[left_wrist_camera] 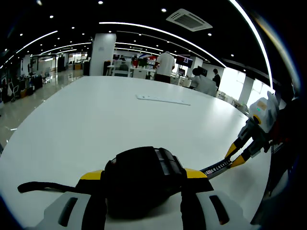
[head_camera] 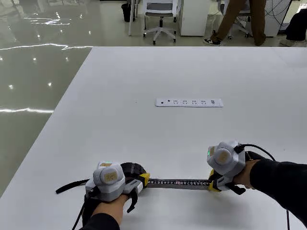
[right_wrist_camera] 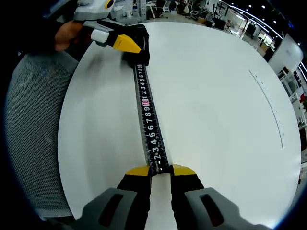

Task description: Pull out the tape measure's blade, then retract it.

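Two grippers share one tape measure on a white desk (head_camera: 144, 81). The left gripper (head_camera: 140, 182) has its yellow-tipped fingers (left_wrist_camera: 92, 175) clamped on either side of the black case (left_wrist_camera: 144, 179), which sits on the desk near the front edge. That hold seems meant to anchor the body so it cannot slide as the blade runs out. Well off to the side, the right gripper (right_wrist_camera: 160, 170) has its fingers (right_wrist_camera: 139, 171) pressed together on the very end of the blade (right_wrist_camera: 146, 105). The blade lies flat and straight on the desk between the two grippers, numbers facing up, with a modest length drawn from the case. A black strap (head_camera: 72, 186) trails from the case on the side away from the blade. A power strip (head_camera: 189, 102) lies farther back, well clear of the work. The pull looks under way or nearly complete; the retraction is not yet done. Keeping the blade low and in line with the case probably guards against kinking, and a sudden release could let it whip back.
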{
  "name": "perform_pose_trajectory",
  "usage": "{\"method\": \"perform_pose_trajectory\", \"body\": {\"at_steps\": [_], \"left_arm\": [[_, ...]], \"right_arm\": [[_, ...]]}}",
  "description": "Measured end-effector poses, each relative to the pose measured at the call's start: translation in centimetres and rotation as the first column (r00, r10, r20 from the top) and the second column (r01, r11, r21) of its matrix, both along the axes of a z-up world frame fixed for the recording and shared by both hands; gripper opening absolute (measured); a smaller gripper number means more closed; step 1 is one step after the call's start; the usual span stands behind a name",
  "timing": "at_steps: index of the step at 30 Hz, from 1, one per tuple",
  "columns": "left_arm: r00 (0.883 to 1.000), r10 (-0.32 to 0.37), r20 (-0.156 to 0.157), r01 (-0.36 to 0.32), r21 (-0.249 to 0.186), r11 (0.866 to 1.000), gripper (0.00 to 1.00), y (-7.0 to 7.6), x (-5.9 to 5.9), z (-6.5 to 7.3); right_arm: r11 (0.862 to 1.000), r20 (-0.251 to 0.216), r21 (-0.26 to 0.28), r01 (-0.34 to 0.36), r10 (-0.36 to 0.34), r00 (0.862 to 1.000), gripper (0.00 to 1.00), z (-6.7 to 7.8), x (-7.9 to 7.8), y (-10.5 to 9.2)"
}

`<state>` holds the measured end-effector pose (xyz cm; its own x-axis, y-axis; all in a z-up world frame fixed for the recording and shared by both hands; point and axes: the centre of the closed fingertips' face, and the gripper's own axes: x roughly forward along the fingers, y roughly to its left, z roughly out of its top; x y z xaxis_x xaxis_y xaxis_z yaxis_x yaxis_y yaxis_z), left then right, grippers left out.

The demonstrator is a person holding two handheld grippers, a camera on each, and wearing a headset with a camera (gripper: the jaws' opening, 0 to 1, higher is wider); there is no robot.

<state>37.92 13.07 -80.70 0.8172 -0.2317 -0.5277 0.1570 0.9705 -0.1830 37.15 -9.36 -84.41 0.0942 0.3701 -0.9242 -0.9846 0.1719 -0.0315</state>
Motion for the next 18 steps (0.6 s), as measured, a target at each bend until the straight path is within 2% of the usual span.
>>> {"method": "perform_pose_trajectory", "body": {"at_steps": [11,18], "left_arm": [[1.000,0.005,0.000,-0.005,-0.023,1.000,0.58,0.08,-0.02,0.01],[1.000,-0.003,-0.007,0.003,-0.041,0.999,0.58,0.11,-0.06,0.04]], "right_arm": [[1.000,0.001,0.019,0.011,-0.011,1.000,0.11,0.02,-0.01,0.53],[0.998,0.004,0.054,0.015,-0.015,1.000,0.11,0.04,-0.03,0.89]]}}
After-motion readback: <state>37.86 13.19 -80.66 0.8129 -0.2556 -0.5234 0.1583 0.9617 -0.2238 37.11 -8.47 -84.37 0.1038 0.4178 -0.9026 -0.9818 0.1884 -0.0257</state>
